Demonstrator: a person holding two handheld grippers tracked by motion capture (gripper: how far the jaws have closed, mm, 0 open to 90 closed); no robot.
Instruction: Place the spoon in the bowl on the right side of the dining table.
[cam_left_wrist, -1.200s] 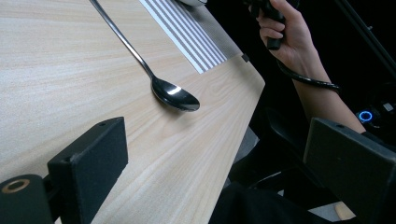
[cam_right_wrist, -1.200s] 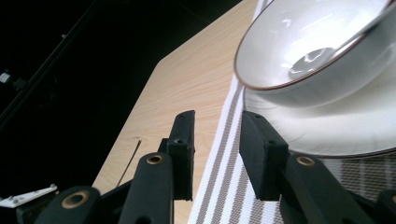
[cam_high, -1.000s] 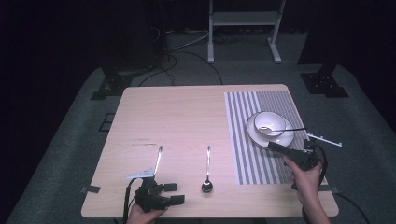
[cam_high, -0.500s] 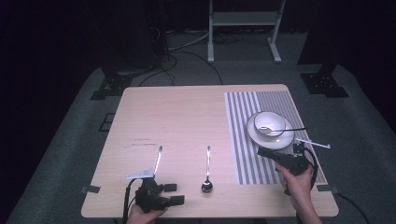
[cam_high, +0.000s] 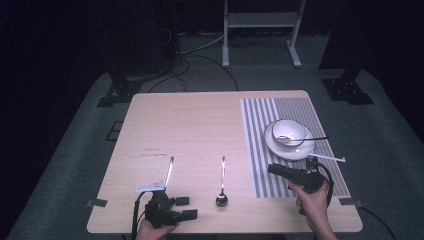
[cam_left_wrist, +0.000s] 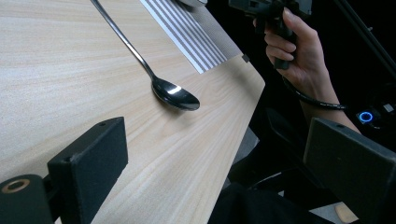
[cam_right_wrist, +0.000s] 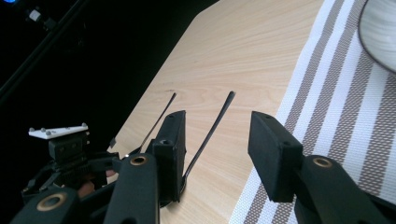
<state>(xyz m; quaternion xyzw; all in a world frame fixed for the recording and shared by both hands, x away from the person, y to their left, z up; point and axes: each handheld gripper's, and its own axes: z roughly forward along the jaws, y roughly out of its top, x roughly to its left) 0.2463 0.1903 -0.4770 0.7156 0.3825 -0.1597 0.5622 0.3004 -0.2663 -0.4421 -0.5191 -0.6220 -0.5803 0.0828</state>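
Spoon (cam_high: 222, 186) lies on the bare wooden table (cam_high: 190, 125), handle pointing away from the person, bowl end nearest the front edge; it sits between the two grippers, just left of the striped placemat (cam_high: 260, 150). Right gripper (cam_high: 274, 169) hovers over the front part of the placemat, jaws pointing left toward the spoon, near it but apart; in the right gripper view the spoon handle (cam_right_wrist: 210, 130) runs up through the gap between the jaws, untouched. Jaws stand released, partly apart, and have just been opening; nothing is pressed between them. Left gripper (cam_high: 186, 207) rests at the front edge of the table, jaws spread wide and empty; the spoon bowl (cam_left_wrist: 175, 95) lies beyond its jaws, well clear.

Materials and shapes: spoon is polished metal, slim straight handle, oval reflective bowl; table is pale wood with fine grain; placemat is woven, grey and white stripes; jaws are matte black rectangular blocks. A second slim utensil (cam_high: 169, 171) lies left of the spoon, roughly parallel. A white round bowl (cam_high: 290, 132) stands on a white plate (cam_high: 291, 150) on the placemat.
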